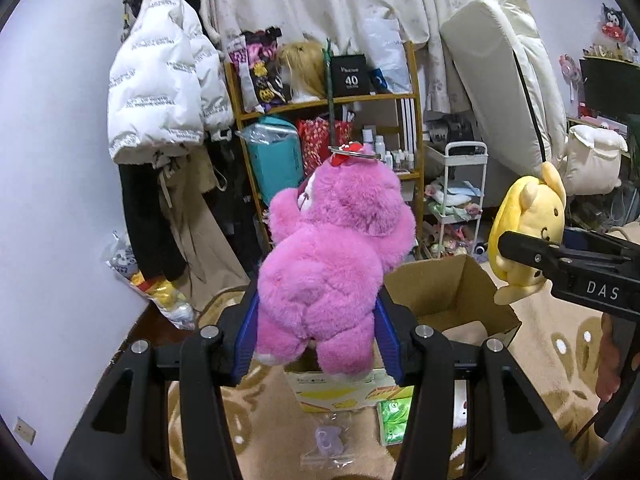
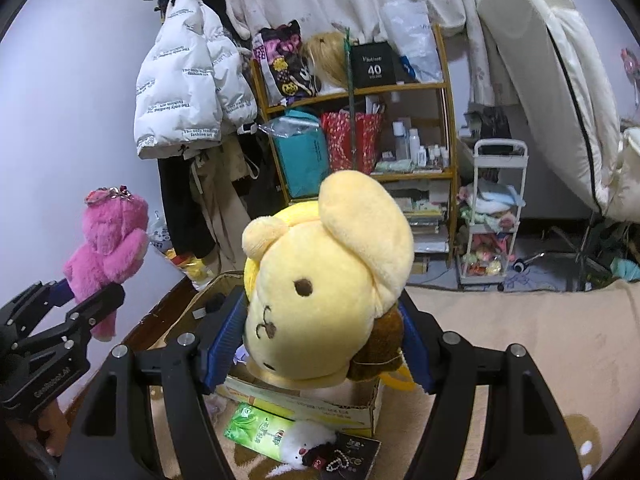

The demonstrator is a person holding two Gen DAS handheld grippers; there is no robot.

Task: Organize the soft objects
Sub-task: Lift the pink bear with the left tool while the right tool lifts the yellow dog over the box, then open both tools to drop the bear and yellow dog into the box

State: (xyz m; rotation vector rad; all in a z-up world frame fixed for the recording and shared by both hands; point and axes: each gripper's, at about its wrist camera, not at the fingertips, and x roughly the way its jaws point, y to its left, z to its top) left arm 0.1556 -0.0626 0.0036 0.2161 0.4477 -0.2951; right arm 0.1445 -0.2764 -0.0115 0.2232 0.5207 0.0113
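My left gripper (image 1: 318, 336) is shut on a fluffy pink bear plush (image 1: 336, 256) and holds it up in the air above an open cardboard box (image 1: 452, 292). My right gripper (image 2: 320, 344) is shut on a yellow dog plush (image 2: 320, 280) with a brown body part, held above the same box (image 2: 304, 400). The yellow plush also shows at the right of the left wrist view (image 1: 528, 232). The pink bear also shows at the left of the right wrist view (image 2: 108, 252).
A wooden shelf (image 1: 332, 100) packed with bags and bottles stands at the back, with a white jacket (image 1: 160, 92) hanging beside it. A white trolley (image 2: 496, 216) and a leaning mattress (image 2: 552, 92) are at the right. Green packets (image 2: 260, 432) and small items lie on the beige rug.
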